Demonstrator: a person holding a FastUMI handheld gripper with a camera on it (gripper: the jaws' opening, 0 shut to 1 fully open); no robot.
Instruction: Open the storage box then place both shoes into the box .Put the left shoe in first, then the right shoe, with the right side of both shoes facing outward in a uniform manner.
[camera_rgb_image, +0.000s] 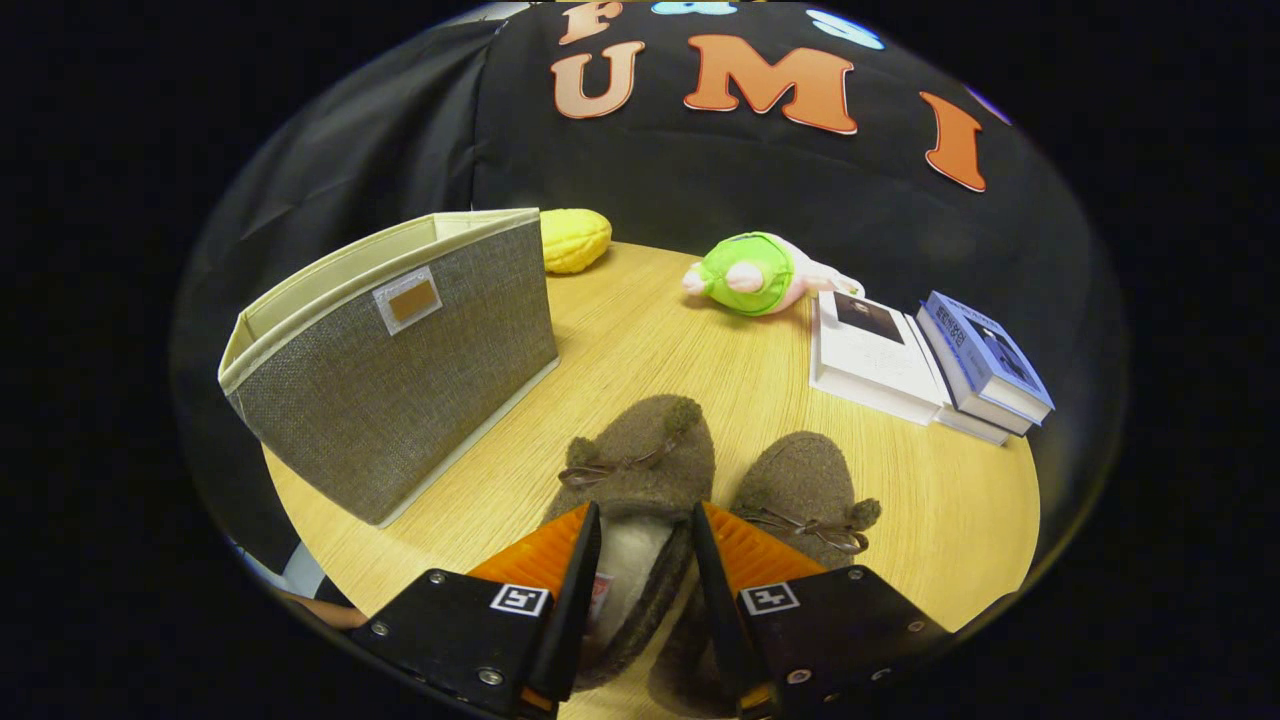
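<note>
I judged the left slipper (640, 460) soft and light. My tool (645, 520) straddled its heel wall, fingers apart, not yet clamped; that wall seemed the best hold.

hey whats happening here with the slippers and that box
A hand-held gripper has its fingers around the side wall of the left slipper, apparently gripping it. The right slipper sits beside it on the round table. The grey fabric box stands open just beyond, with neither slipper in it yet.
</note>
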